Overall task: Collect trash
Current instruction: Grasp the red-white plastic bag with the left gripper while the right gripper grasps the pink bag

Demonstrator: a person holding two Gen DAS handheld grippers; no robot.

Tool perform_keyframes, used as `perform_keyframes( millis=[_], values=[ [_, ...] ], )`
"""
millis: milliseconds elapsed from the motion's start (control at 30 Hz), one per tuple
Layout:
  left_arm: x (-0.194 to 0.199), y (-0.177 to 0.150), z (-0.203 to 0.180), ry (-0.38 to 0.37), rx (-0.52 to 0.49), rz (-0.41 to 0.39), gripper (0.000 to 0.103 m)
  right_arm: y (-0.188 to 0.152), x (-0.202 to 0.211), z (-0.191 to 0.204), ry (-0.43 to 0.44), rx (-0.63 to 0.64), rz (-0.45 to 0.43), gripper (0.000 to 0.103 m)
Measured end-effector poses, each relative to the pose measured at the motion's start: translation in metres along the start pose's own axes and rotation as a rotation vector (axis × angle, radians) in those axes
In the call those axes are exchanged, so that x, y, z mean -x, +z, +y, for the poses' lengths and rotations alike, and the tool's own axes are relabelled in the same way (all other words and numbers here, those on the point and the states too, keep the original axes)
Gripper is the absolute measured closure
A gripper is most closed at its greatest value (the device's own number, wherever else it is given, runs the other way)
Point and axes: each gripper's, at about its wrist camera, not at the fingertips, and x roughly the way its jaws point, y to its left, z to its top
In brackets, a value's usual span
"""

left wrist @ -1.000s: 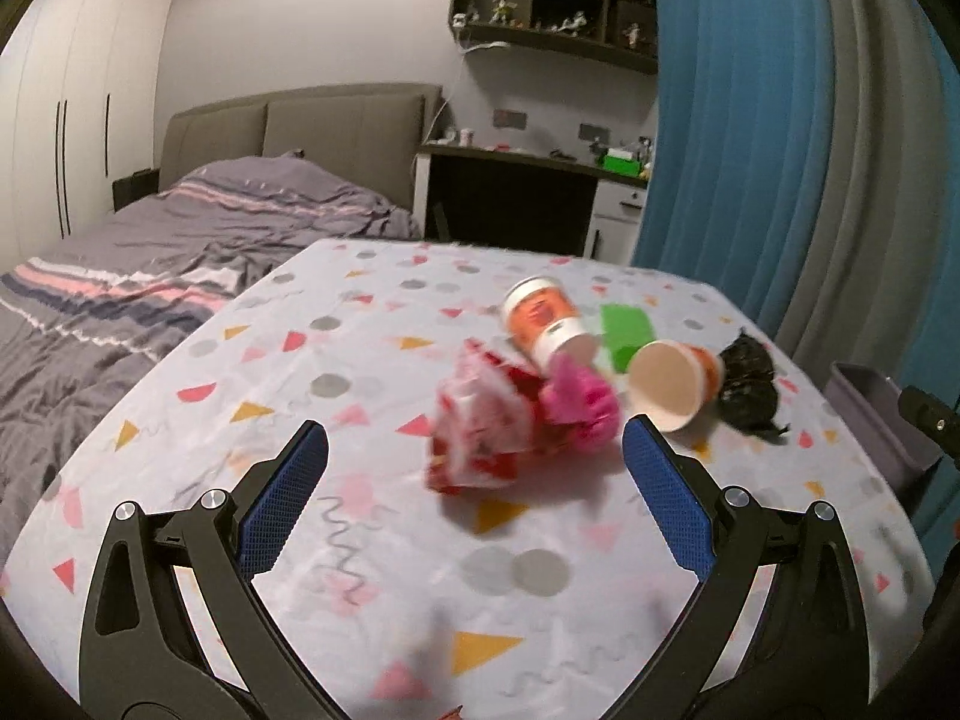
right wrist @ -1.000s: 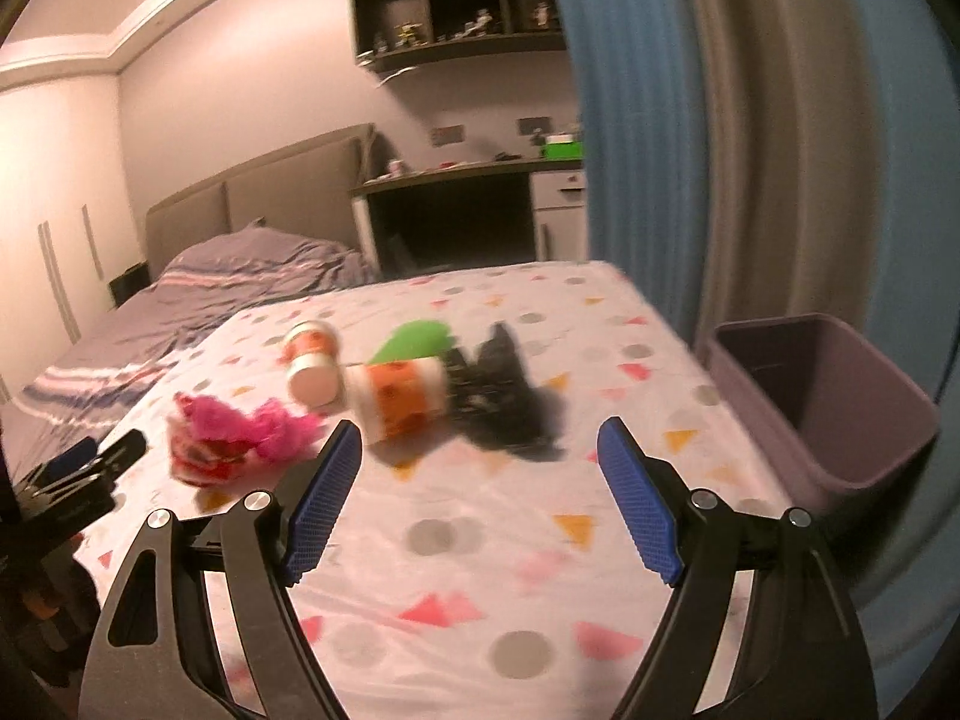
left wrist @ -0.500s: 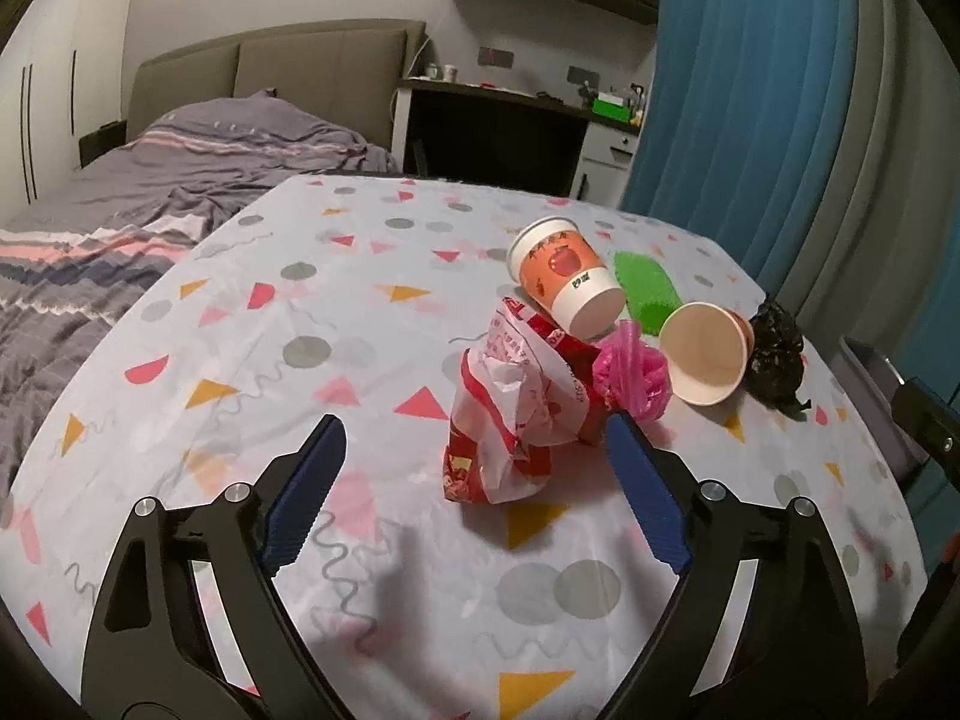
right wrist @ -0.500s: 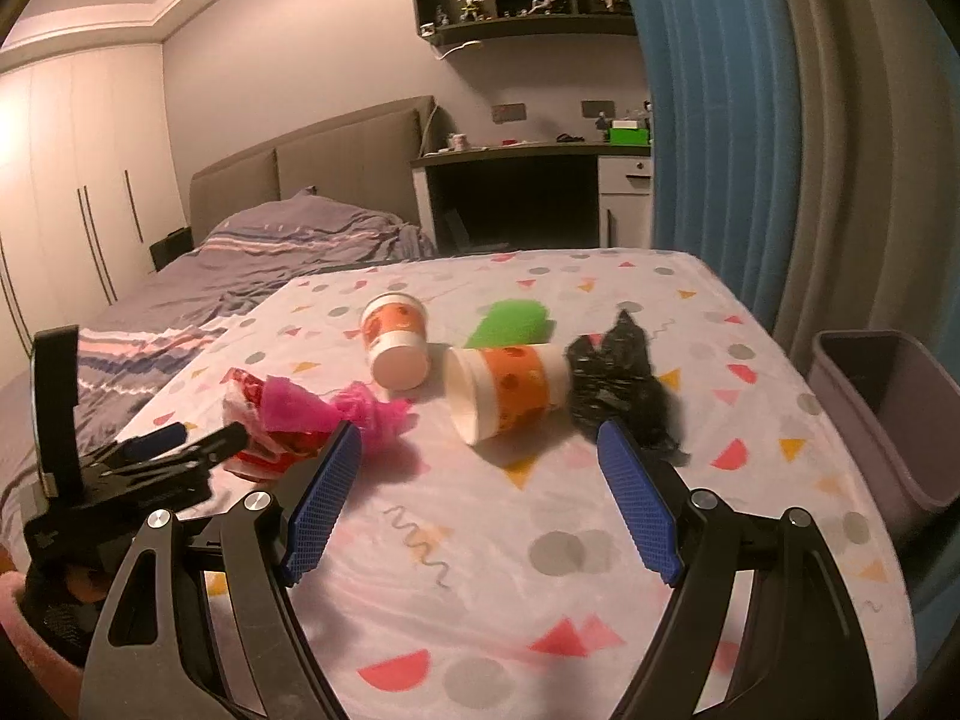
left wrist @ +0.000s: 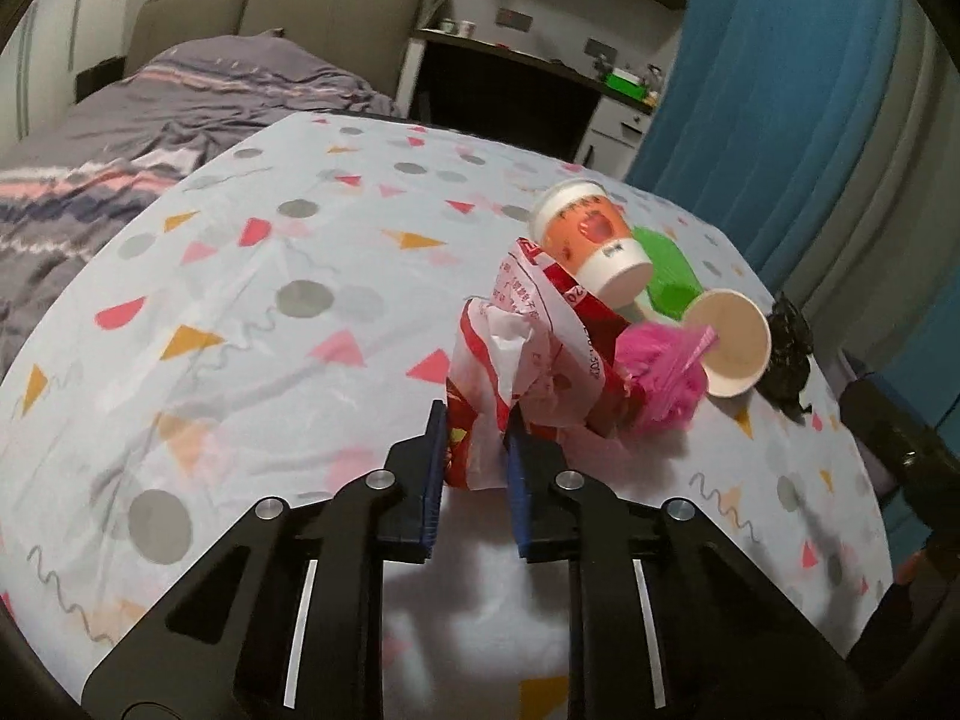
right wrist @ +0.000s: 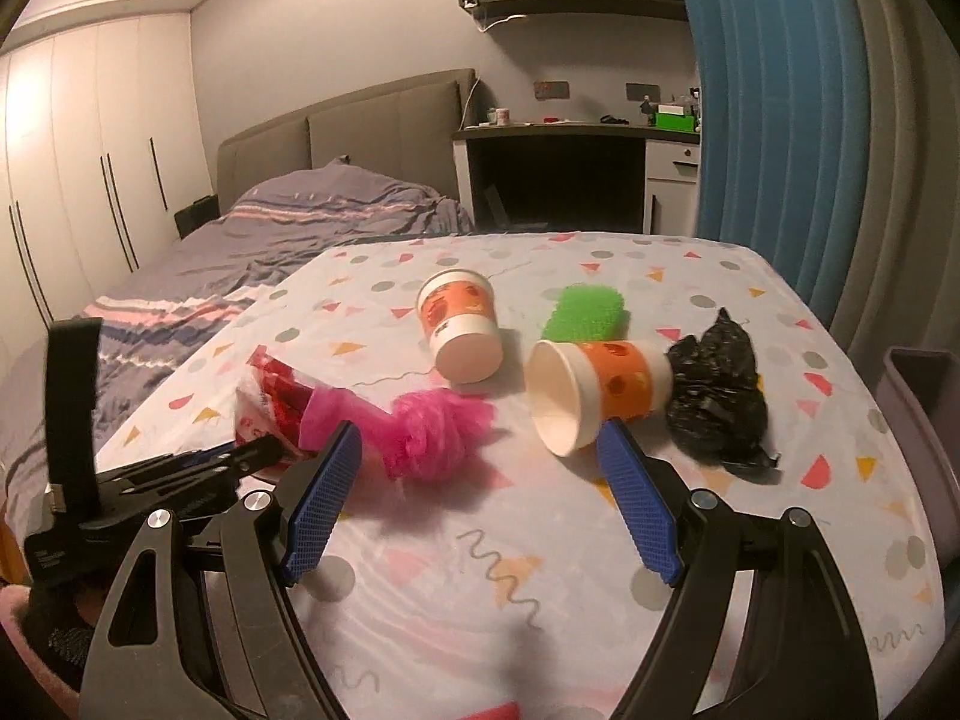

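Observation:
My left gripper (left wrist: pixel 474 426) is shut on the near edge of a crumpled red and white wrapper (left wrist: pixel 528 354) on the patterned tablecloth (left wrist: pixel 252 324). Behind the wrapper lie a pink plastic bag (left wrist: pixel 663 369), two orange paper cups, one lying with its base towards me (left wrist: pixel 591 246) and one on its side with its mouth open (left wrist: pixel 732 342), a green piece (left wrist: pixel 669 273) and a black bag (left wrist: pixel 789 354). My right gripper (right wrist: pixel 474 450) is open and empty above the cloth, just in front of the pink bag (right wrist: pixel 435 426) and the tipped cup (right wrist: pixel 594 393). The left gripper (right wrist: pixel 198 468) shows at its left.
A grey bin (right wrist: pixel 927 420) stands off the table's right edge, below blue curtains (right wrist: pixel 774 120). A bed (right wrist: pixel 252 240) lies to the left and a desk (right wrist: pixel 576 162) behind the table.
My left gripper has moved forward and shut on the red and white wrapper. My right gripper has moved closer to the cups and pink bag and stayed open.

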Motion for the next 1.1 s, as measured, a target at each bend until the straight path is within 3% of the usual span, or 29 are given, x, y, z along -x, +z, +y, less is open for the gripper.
perform_keyframes(
  millis=[100, 333, 700, 900, 1033, 1100],
  values=[
    [0.017, 0.001, 0.012, 0.019, 0.043, -0.048, 0.086, -0.001, -0.009, 0.007, 0.004, 0.013, 0.014, 0.024],
    [0.055, 0.000, 0.033, 0.172, 0.075, -0.192, 0.086, -0.007, -0.038, 0.021, -0.010, 0.037, 0.064, 0.024],
    [0.056, 0.003, 0.047, 0.231, 0.087, -0.199, 0.086, -0.006, -0.075, 0.037, -0.024, 0.045, 0.123, 0.030],
    [0.051, 0.003, 0.048, 0.236, 0.099, -0.192, 0.086, -0.005, -0.094, 0.032, -0.011, 0.006, 0.190, 0.044],
    [0.048, 0.000, 0.046, 0.232, 0.090, -0.184, 0.086, -0.006, -0.105, 0.037, 0.003, 0.023, 0.244, 0.067],
    [0.048, 0.001, 0.047, 0.227, 0.094, -0.182, 0.086, -0.008, -0.108, 0.039, 0.000, 0.031, 0.259, 0.070]
  ],
)
